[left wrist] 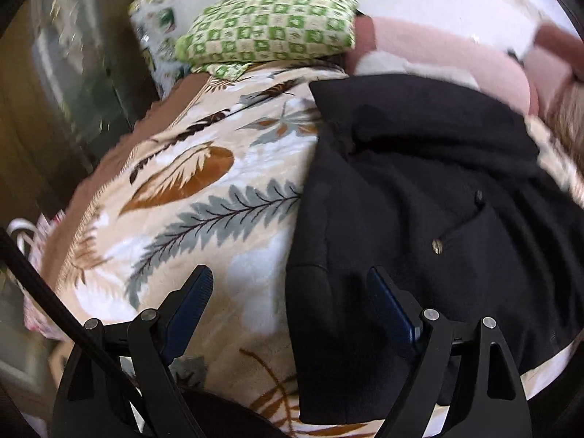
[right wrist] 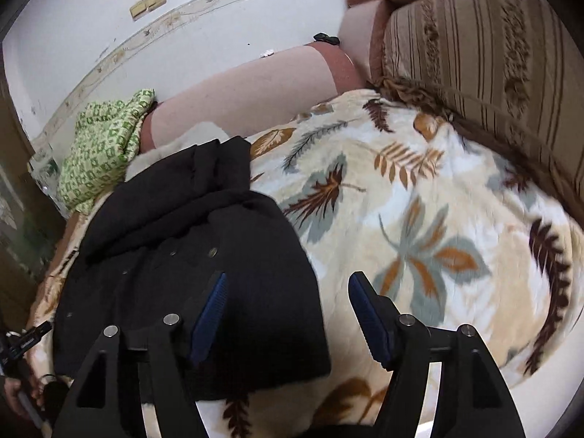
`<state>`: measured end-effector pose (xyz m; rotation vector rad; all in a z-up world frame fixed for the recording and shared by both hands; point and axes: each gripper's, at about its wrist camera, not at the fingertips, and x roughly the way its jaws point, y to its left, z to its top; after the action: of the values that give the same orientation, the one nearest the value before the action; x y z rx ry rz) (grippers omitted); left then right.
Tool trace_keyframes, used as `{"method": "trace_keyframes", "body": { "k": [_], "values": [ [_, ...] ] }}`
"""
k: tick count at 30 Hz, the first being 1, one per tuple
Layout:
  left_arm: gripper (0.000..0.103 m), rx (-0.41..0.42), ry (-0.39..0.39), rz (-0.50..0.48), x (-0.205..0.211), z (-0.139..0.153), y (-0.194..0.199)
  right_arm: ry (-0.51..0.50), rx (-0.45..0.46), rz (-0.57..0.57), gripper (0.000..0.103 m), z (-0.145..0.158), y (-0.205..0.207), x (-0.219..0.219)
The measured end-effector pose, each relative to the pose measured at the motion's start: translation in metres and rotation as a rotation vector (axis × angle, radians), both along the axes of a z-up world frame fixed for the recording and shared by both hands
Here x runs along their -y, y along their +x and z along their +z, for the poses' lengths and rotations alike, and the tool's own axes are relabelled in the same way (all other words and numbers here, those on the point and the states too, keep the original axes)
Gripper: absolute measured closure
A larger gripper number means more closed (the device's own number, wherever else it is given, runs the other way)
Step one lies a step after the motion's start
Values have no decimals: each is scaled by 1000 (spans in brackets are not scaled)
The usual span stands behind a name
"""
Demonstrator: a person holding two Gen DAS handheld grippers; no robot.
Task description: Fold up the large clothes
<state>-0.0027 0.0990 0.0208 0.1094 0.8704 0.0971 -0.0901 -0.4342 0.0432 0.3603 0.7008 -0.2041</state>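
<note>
A black coat (left wrist: 419, 189) with small metal buttons lies folded on a leaf-patterned blanket (left wrist: 204, 189). It also shows in the right wrist view (right wrist: 189, 233) on the blanket (right wrist: 419, 219). My left gripper (left wrist: 290, 284) is open and empty, hovering over the coat's left edge. My right gripper (right wrist: 288, 288) is open and empty, hovering over the coat's right edge, with its left finger (right wrist: 211, 306) above the cloth.
A green checked cloth (left wrist: 266, 25) lies at the back by a pink bolster (right wrist: 248, 102). A striped cushion (right wrist: 474, 58) stands at the right. A dark cabinet (left wrist: 54, 91) stands left of the bed. A white wall (right wrist: 91, 36) runs behind.
</note>
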Motion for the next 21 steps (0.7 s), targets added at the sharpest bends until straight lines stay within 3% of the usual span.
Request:
{"method": "trace_keyframes", "body": {
  "k": [6, 21],
  "values": [
    [18, -14, 29, -9, 12, -2, 1, -57, -39, 1, 26, -9, 21, 2],
    [18, -36, 54, -2, 12, -7, 7, -17, -167, 7, 22, -37, 42, 8]
  ]
}}
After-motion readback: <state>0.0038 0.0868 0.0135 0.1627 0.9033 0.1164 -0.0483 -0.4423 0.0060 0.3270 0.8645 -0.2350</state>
